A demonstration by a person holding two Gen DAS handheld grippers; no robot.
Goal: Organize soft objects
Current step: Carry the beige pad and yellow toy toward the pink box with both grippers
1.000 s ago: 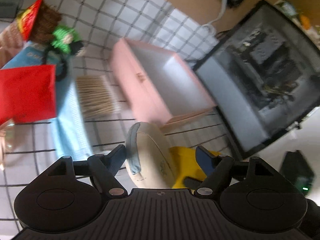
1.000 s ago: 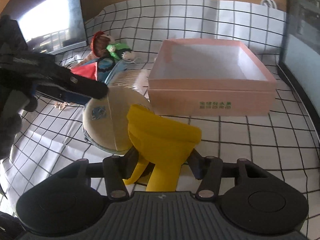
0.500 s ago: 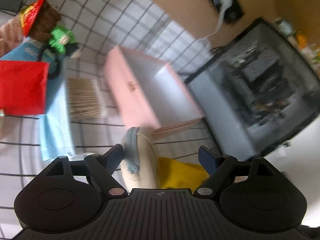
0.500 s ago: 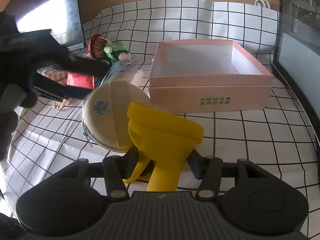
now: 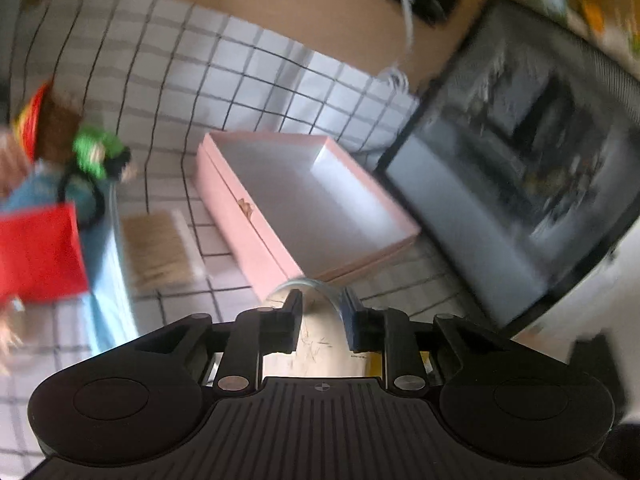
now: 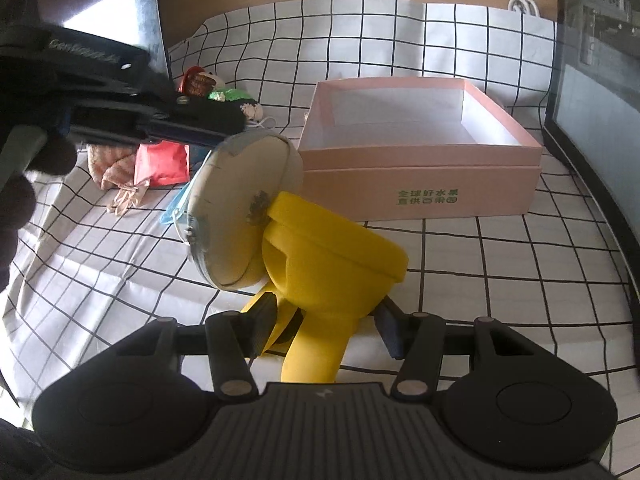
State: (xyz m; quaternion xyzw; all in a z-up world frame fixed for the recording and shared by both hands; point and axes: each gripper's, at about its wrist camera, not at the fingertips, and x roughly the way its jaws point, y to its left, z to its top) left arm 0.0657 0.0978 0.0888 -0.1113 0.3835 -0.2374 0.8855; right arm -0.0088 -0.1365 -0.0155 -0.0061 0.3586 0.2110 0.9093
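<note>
Green Chinese characters on the pink box (image 6: 420, 168) front

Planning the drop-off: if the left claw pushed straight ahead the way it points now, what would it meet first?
Probably the near wall of the open pink cardboard box. The left claw, shut on the round beige cushion with a blue rim, points at it across the black-grid white tablecloth. The picture is blurred, so depth is uncertain.
</note>
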